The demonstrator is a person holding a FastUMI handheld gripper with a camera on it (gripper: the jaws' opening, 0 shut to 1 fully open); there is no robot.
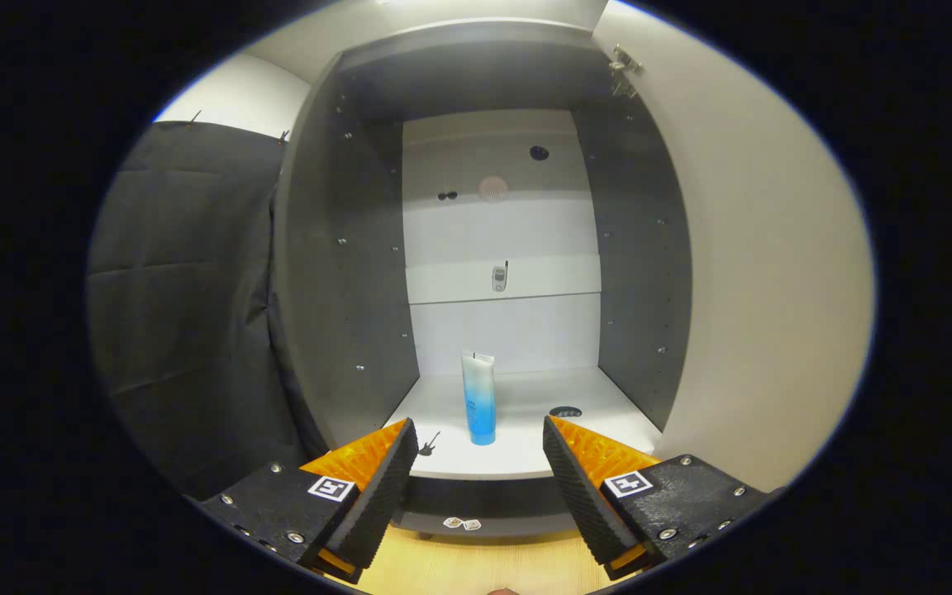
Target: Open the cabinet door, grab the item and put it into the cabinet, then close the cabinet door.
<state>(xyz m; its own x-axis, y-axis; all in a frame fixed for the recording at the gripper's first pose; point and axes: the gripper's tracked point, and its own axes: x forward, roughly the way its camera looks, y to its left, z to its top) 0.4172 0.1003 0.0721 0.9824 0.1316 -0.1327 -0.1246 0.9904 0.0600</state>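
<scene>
Lighting: even, moderately bright on the cabinet [509, 248] back wall and shelf [525, 421]; side walls in dim shadow. Faint pale glare patch on back wall. Focus: sharp centrally. Distortion: strong fisheye bowing of the open door [765, 273] toward the edges.

No legible text (tube's print blurred)
</scene>
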